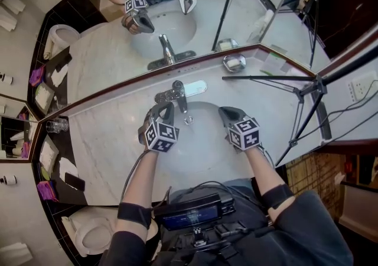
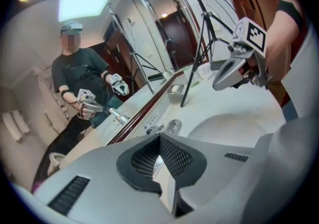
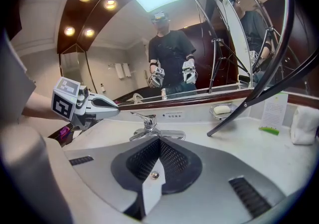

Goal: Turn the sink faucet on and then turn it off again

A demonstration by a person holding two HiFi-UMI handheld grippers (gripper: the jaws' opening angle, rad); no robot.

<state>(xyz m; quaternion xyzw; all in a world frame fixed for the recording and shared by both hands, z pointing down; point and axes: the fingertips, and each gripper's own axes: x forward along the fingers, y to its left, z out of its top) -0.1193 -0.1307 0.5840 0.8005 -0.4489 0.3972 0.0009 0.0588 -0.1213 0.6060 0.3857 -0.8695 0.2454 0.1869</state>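
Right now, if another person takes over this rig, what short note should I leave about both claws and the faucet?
Left claw: shut, empty, close beside the lever of the faucet, apparently not touching it.
Right claw: shut, empty, over the basin.
Done: unclear; no water stream shows.
To do: check whether the on step happened, then finish on and off.

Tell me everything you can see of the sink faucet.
The faucet looks like polished chrome: one lever handle on top, a short body and a wide flat base plate. It stands upright on the marble counter behind the basin. The left gripper points at the lever from the side, close but apart. No running water shows.
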